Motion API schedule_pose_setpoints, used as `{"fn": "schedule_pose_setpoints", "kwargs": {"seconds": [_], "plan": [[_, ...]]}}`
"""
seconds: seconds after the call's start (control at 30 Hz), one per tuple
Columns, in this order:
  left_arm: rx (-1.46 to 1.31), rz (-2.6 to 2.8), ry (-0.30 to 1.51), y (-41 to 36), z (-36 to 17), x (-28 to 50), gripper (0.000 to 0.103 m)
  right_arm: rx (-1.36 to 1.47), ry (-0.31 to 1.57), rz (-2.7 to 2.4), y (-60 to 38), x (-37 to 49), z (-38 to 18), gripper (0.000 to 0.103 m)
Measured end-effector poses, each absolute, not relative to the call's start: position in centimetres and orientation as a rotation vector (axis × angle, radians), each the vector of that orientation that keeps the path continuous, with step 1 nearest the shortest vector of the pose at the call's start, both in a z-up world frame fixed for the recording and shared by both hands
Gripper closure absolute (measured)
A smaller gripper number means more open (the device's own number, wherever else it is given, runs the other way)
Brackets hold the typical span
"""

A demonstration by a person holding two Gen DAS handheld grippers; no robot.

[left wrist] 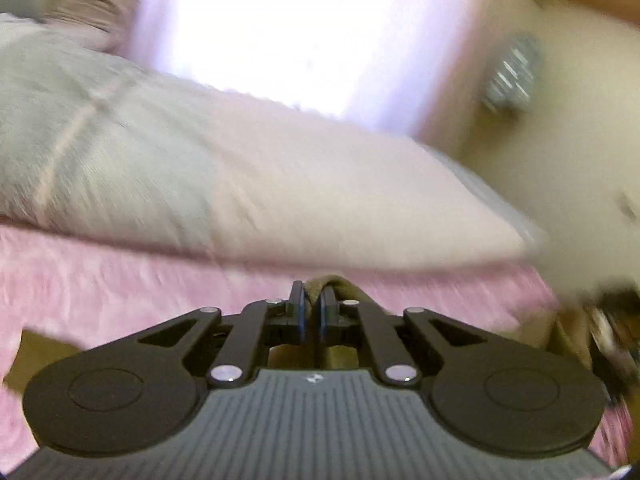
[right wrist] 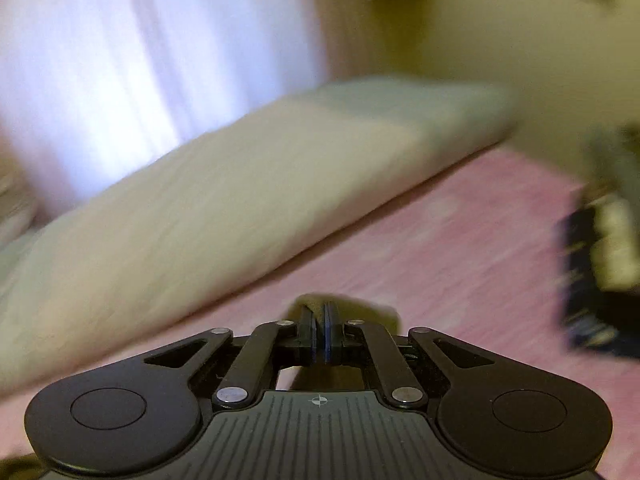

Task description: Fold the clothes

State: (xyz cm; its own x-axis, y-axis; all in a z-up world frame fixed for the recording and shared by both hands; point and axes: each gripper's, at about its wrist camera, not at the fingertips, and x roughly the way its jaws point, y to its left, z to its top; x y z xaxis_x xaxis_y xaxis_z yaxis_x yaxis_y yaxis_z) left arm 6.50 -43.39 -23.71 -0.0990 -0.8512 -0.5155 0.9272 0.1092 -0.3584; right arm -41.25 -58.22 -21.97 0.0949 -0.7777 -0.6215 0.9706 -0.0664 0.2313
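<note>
A tan garment (left wrist: 340, 283) pokes up between the fingertips of my left gripper (left wrist: 314, 292), whose jaws stand a narrow gap apart with the cloth pinched in it. More of the tan cloth (left wrist: 44, 346) hangs below the gripper over the pink bed. In the right wrist view my right gripper (right wrist: 320, 312) is shut tight on a fold of the same olive-tan garment (right wrist: 360, 305). Both views are blurred by motion. The other gripper appears as a dark smear at the right edge (left wrist: 612, 332) (right wrist: 592, 280).
A pink fuzzy bedspread (left wrist: 120, 280) (right wrist: 460, 240) lies under both grippers. A long pale pillow (left wrist: 280, 200) (right wrist: 200, 200) runs across the bed behind them. A bright curtained window (left wrist: 300, 20) and a beige wall with a small metallic fixture (left wrist: 512, 76) stand beyond.
</note>
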Motion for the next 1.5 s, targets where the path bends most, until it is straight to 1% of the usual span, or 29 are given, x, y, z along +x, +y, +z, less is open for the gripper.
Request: {"fn": "schedule_pose_setpoints", "kwargs": {"seconds": [0.03, 0.07, 0.1, 0.13, 0.17, 0.23, 0.33, 0.5, 0.53, 0.57, 0.6, 0.63, 0.8, 0.9, 1.0, 1.03, 1.07, 1.1, 1.13, 1.23, 1.3, 1.4, 1.5], "plan": [[0.125, -1.425, 0.758, -45.3, -24.5, 7.0, 0.075, 0.736, 0.325, -1.533, -59.1, -42.4, -22.1, 0.101], [0.138, -1.354, 0.781, -47.0, -25.4, 7.4, 0.068, 0.758, 0.323, -1.571, -60.0, -43.2, -22.7, 0.086], [0.163, -1.302, 0.796, -48.2, -26.2, 7.6, 0.068, 0.796, 0.358, -1.611, -60.9, -43.8, -23.7, 0.065], [0.197, -1.267, 0.814, -48.8, -27.0, 7.9, 0.067, 0.829, 0.374, -1.634, -61.4, -44.3, -24.5, 0.014], [0.235, -1.249, 0.833, -49.0, -27.8, 8.0, 0.067, 0.855, 0.369, -1.643, -61.3, -45.1, -25.2, 0.008], [0.308, -1.24, 0.855, -48.0, -29.1, 7.7, 0.065, 0.893, 0.401, -1.607, -60.2, -46.0, -26.6, 0.008], [0.419, -1.223, 0.903, -43.9, -31.4, 7.5, 0.065, 1.012, 0.465, -1.431, -57.4, -46.1, -29.6, 0.008], [0.486, -1.121, 1.138, -34.3, -34.3, 7.9, 0.067, 1.226, 0.576, -1.131, -49.3, -43.4, -34.5, 0.008], [0.493, -1.102, 1.182, -32.1, -34.3, 7.7, 0.067, 1.237, 0.618, -1.071, -47.4, -42.2, -35.1, 0.013], [0.502, -1.086, 1.218, -30.2, -34.3, 7.4, 0.067, 1.247, 0.659, -1.011, -45.5, -41.1, -35.6, 0.025], [0.511, -1.079, 1.24, -28.4, -34.1, 7.0, 0.067, 1.246, 0.693, -0.966, -43.9, -40.0, -35.8, 0.03], [0.518, -1.076, 1.258, -26.4, -34.0, 6.5, 0.067, 1.243, 0.726, -0.923, -42.4, -38.9, -35.8, 0.031], [0.504, -1.088, 1.295, -20.3, -31.9, 4.9, 0.066, 1.177, 0.804, -0.713, -35.4, -33.0, -34.0, 0.031], [0.508, -1.095, 1.287, -18.4, -32.0, 4.3, 0.065, 1.192, 0.849, -0.683, -32.7, -30.2, -34.8, 0.031], [0.475, -1.111, 1.265, -17.7, -32.3, 4.2, 0.063, 1.275, 0.792, -0.777, -32.1, -29.3, -36.5, 0.031], [0.465, -1.121, 1.268, -17.8, -32.6, 4.3, 0.063, 1.303, 0.77, -0.81, -32.0, -29.1, -37.1, 0.036], [0.464, -1.132, 1.271, -17.9, -32.9, 4.4, 0.063, 1.338, 0.758, -0.83, -32.1, -29.2, -37.6, 0.079], [0.463, -1.146, 1.269, -17.9, -33.0, 4.4, 0.063, 1.383, 0.782, -0.829, -32.4, -29.3, -38.0, 0.095], [0.461, -1.16, 1.264, -17.8, -32.8, 4.4, 0.063, 1.416, 0.797, -0.814, -32.6, -29.7, -38.2, 0.095], [0.457, -1.197, 1.255, -17.1, -32.4, 4.6, 0.063, 1.312, 0.825, -0.848, -33.8, -31.7, -35.7, 0.098], [0.474, -1.23, 1.261, -16.6, -32.5, 4.6, 0.06, 1.253, 0.838, -0.914, -34.4, -33.8, -34.2, 0.098], [0.522, -1.282, 1.245, -16.8, -33.2, 3.8, 0.054, 1.256, 0.819, -1.034, -36.0, -37.6, -33.8, 0.098], [0.514, -1.282, 1.232, -17.6, -34.6, 3.6, 0.054, 1.301, 0.75, -1.112, -36.6, -40.2, -34.4, 0.097]]}}
